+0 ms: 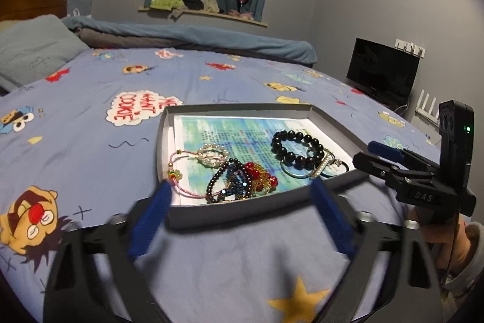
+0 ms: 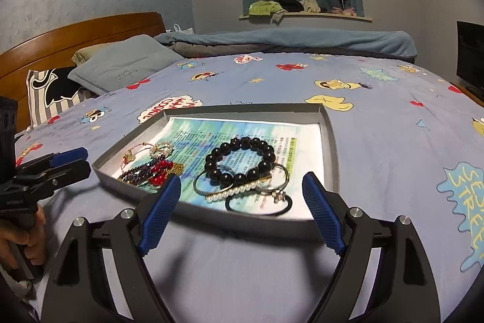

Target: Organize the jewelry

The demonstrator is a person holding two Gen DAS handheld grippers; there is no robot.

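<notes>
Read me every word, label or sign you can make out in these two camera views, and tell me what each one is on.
"ME WANT COOKIE": white speech bubble printed on the blue cartoon bedsheet, red letters, upside down.
"SESAME STREET", only partly legible: light-blue splash on the same sheet.
"DAS": body of the black right gripper.
Rows of tiny print on the blue-green paper sheet in the grey cardboard tray: too small to read.

Your left gripper (image 1: 240, 191) stood with its blue-padded jaws spread wide and nothing between them — tilted a little downward, fingertips at ten and two o'clock from the wrist. Your right gripper (image 2: 242, 186) was likewise parted and held nothing. In the left wrist view it sat at three o'clock with your right hand (image 1: 447, 244) wrapped around its handle; in the right wrist view your left hand (image 2: 21, 244) gripped its handle at nine o'clock.
</notes>
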